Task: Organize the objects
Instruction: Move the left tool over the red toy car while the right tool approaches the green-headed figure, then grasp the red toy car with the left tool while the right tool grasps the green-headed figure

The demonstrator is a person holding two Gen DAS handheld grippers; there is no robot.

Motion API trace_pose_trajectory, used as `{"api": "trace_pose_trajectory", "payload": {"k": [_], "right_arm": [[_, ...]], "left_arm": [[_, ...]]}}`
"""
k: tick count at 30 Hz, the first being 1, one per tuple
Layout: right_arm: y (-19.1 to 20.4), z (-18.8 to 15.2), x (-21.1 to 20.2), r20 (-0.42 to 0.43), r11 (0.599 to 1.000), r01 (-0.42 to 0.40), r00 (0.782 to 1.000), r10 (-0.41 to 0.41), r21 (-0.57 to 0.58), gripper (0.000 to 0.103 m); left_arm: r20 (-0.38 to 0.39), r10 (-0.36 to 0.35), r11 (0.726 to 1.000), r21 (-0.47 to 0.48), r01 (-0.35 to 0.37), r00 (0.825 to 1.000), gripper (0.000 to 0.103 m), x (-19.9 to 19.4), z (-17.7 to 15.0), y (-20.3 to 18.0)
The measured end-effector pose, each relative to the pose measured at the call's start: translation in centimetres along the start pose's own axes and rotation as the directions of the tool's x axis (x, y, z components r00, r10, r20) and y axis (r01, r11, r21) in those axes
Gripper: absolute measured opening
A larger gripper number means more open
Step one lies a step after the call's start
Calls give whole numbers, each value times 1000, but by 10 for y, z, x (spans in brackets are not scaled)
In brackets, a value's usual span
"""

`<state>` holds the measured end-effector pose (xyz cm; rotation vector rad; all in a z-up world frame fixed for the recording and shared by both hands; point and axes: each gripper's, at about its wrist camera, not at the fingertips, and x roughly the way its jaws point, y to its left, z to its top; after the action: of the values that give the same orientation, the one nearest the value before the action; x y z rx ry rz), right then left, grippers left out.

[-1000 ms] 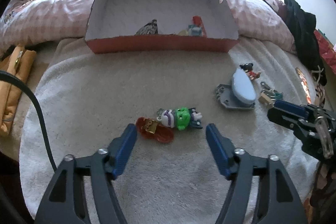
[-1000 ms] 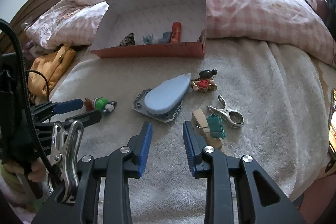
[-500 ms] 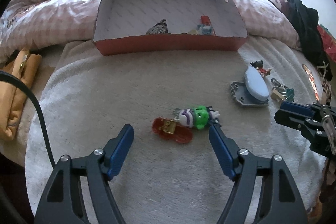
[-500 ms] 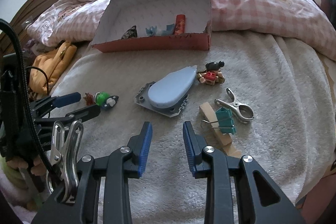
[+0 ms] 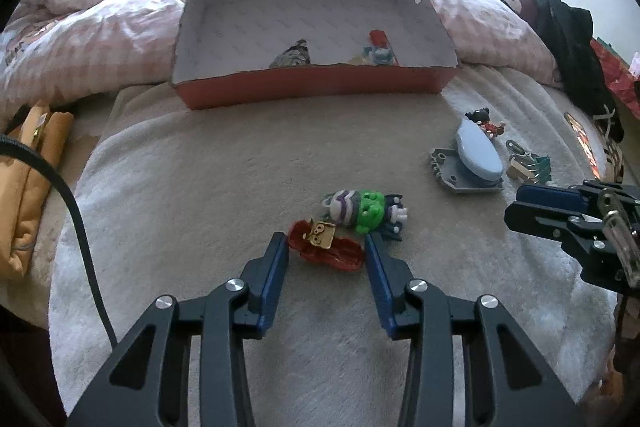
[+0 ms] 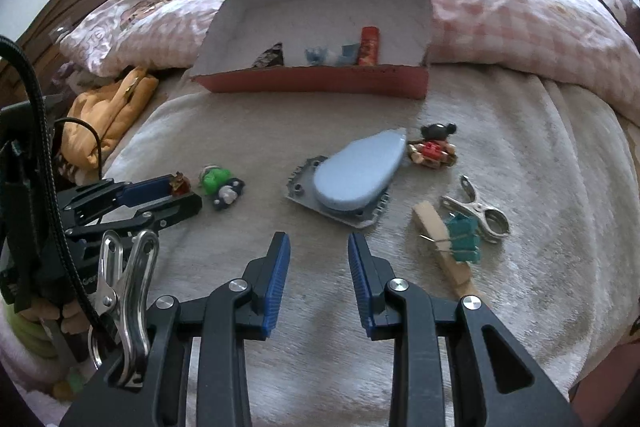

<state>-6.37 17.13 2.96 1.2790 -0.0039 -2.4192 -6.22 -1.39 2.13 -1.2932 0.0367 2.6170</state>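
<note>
Left to right: orange cloth bundle (image 5: pixel 28 183) at the far left edge of the bed, red cardboard box (image 5: pixel 312 91) at the back with a few items already in it, loose toys on the beige blanket (image 5: pixel 192 195) in front. Our left gripper (image 5: pixel 326 247) has just been closing around the red figure (image 5: pixel 332 253); its blue pads sit at both ends of the toy, looks like contact, so we read it as clamped on it. The green-and-purple figure (image 5: pixel 360 209) lies touching the red one, just behind. Risk: the right-hand pad is also against the green toy's dark end, so we may drag or lift both, or the red one pivots out because it's held end to end on soft pile. Further right: grey-and-blue block piece (image 5: pixel 472 163), mouse figure (image 5: pixel 486 119), clips (image 6: pixel 460 231). Right gripper (image 6: pixel 318 251) hangs over bare blanket, jaws partly apart, nothing between them. No brand or label readable; only faint lettering on the steel clamp (image 6: pixel 124 279), illegible.
</note>
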Motion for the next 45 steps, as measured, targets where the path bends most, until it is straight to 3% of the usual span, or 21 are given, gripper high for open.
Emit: {"api": "trace_pose_trajectory", "payload": {"k": [11, 16, 26, 45], "right_arm": [[45, 13, 24, -31, 993, -85, 996, 83, -87, 31], [63, 21, 40, -37, 988, -97, 995, 93, -121, 39], [77, 31, 63, -44, 984, -82, 996, 76, -158, 40], [86, 38, 67, -17, 967, -61, 998, 59, -248, 46]], "left_arm": [[5, 25, 996, -89, -25, 1000, 39, -12, -13, 32], [13, 29, 994, -103, -28, 999, 39, -14, -14, 38], [9, 38, 991, -127, -36, 999, 39, -13, -16, 46], [2, 46, 991, -127, -46, 999, 39, -9, -18, 47]]}}
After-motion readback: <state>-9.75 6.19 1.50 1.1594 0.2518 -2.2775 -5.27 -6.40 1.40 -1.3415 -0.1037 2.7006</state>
